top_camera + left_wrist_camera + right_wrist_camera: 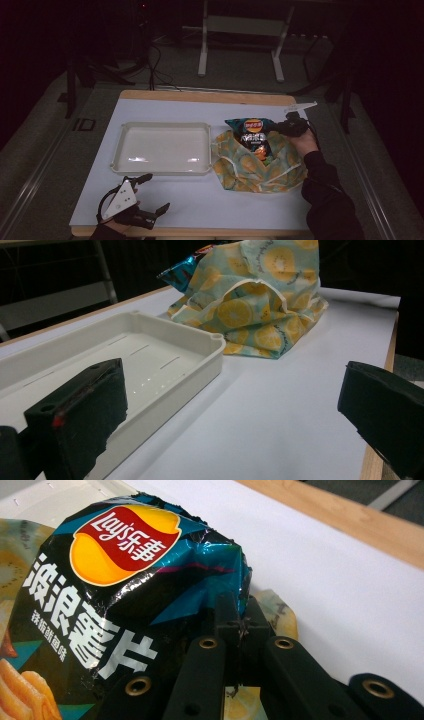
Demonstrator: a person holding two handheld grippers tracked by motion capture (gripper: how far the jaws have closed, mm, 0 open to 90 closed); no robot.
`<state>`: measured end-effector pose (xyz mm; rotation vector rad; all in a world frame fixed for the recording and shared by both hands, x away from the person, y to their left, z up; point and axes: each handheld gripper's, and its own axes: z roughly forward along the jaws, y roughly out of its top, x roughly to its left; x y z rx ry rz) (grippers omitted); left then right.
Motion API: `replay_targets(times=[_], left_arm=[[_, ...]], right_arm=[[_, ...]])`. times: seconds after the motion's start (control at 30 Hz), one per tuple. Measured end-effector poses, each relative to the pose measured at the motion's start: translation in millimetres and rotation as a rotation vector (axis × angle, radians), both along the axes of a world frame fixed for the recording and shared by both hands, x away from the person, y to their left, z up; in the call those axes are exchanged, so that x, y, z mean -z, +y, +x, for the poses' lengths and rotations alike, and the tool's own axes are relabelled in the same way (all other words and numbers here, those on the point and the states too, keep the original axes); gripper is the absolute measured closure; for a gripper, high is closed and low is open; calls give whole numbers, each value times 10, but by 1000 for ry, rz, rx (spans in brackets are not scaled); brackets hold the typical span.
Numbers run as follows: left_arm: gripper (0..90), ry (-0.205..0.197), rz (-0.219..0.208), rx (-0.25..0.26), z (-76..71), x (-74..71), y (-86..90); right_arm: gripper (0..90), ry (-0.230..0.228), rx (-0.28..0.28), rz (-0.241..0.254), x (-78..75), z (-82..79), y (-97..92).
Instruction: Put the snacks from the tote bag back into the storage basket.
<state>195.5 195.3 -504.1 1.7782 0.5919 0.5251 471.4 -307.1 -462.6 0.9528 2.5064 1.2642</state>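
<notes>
Nearest to me, my left tool (150,196) sits at the front edge of the surface (200,200), just in front of the white tray (165,170), which I take as my landmark. Its 2 jaws are spread wide with nothing between them; in the left gripper view one jaw stands over the tray's near rim (150,405) and the other out toward the wooden edge of the surface (280,405). The grey 3-cornered plate rides on top of it.

The tray lies flat on the white sheet and I see nothing in it. Just to its right, almost touching its right rim, slumps the orange-print cloth bag (260,172), its mouth open upward. In the left gripper view the bag (260,315) rises beyond the tray's far corner.

Standing out of the bag's mouth, right of the tray's far right corner, is the chip bag (251,131), dark with teal and a red and yellow logo. Its lower half is down in the cloth, its top clear of it.

Farthest from me, further right of the tray, my right tool (278,129) comes in from the side. In the right gripper view its jaws (239,625) are pressed together, pinching the crinkled top edge of the chip bag (125,570), foil bunched between the pads.
</notes>
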Motion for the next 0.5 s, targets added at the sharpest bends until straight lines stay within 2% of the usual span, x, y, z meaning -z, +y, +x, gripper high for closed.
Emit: replay_targets(times=[0.23,0.5], left_arm=[[1,-5,0,-5,-3,-6,1],[1,-4,3,-7,0,-5,-1]], right_arm=[[900,-36,-8,42,-75,-123,-35],[900,-70,-18,122,-138,-284,-125]])
